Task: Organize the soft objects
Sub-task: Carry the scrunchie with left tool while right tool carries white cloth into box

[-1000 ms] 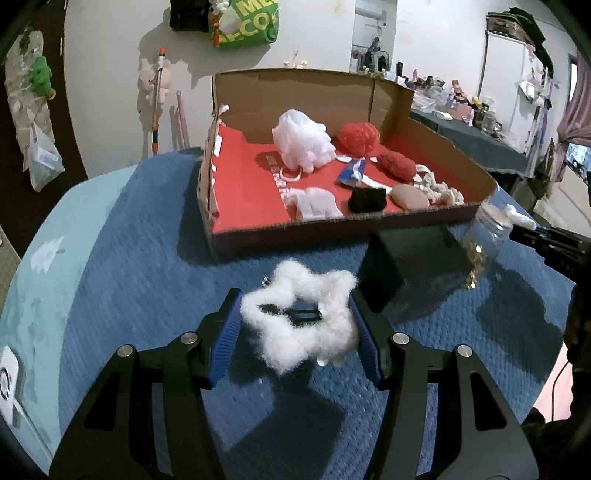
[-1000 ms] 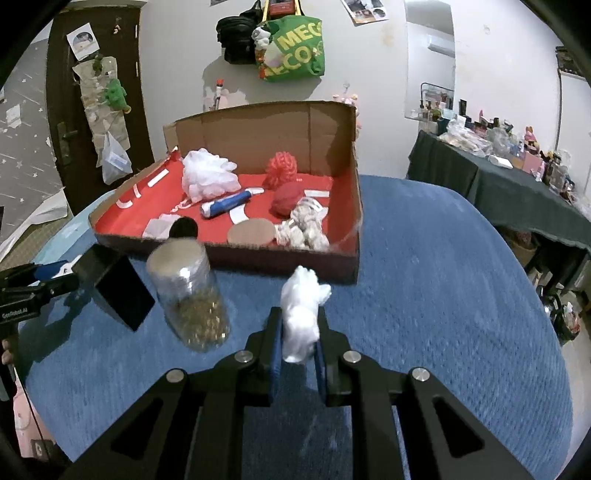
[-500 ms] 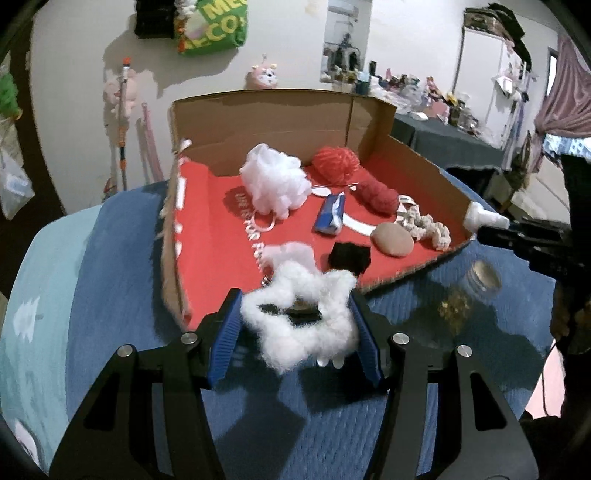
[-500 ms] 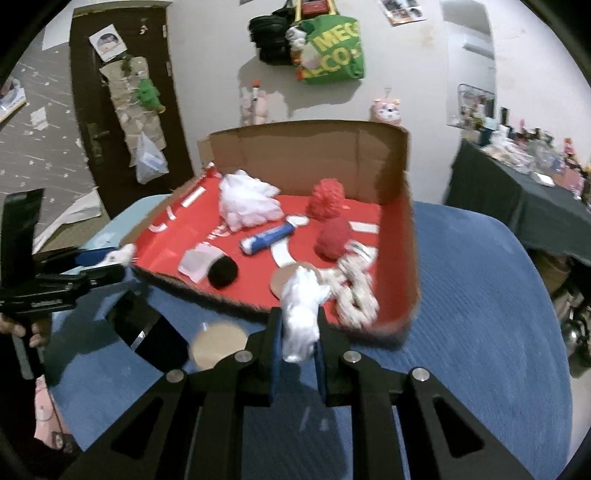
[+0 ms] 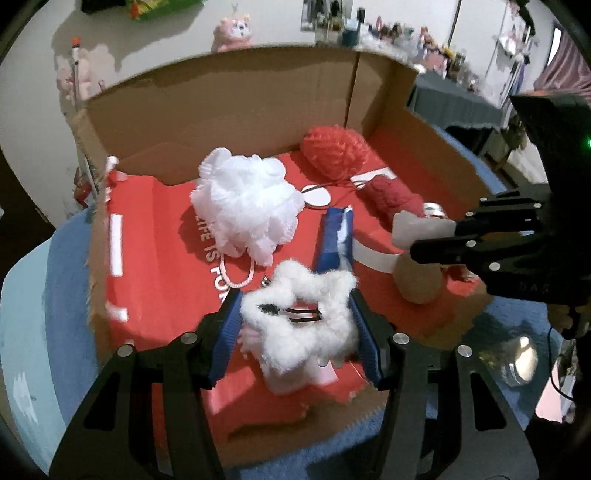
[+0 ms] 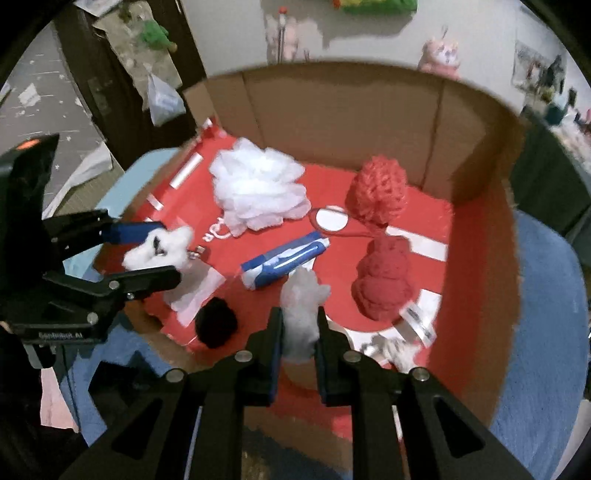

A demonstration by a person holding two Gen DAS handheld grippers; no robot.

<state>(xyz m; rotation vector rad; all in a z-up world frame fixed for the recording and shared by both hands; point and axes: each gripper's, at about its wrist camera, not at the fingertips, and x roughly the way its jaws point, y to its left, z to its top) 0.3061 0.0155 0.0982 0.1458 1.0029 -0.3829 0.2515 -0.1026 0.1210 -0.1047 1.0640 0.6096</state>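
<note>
Left jaws: your left gripper [image 5: 295,325] is clamped across a white fluffy star [image 5: 299,325], blue pads pressing its two sides, above the near left part of the cardboard box [image 5: 236,110].
Right jaws: your right gripper [image 6: 300,332] is closed tight on a small white plush piece [image 6: 301,314], above the box's near edge.
Left view only: it shows a glass jar [image 5: 517,360] standing outside the box at 4 o'clock, and the black clip running across the star's middle.
Right view only: it shows a black pom-pom [image 6: 216,323] at 8 o'clock of your right jaws and a tagged white rope toy [image 6: 397,349] at 3 o'clock; the left gripper [image 6: 155,251] enters at 9 o'clock.
Both views: white bath pouf [image 5: 245,206], red yarn ball [image 5: 336,151], dark red plush [image 6: 384,284] and blue packet [image 6: 284,260] all lie on the box's red floor.
Axis, star: it is held flat, wider than it is tall, its clip running 9 to 3 o'clock between your pads.
Axis, plush piece: its long axis runs 6 to 12 o'clock, the free end sticking out beyond the pads toward 12.
Axis, packet: in the right view it lies from 8 toward 2 o'clock.
Surface: the box sits on a blue cloth [image 6: 543,332].
Room: pale wall behind, dark door [image 6: 110,74] at 10 o'clock in the right view, and a pink plush toy [image 5: 232,33] beyond the box's back wall.
</note>
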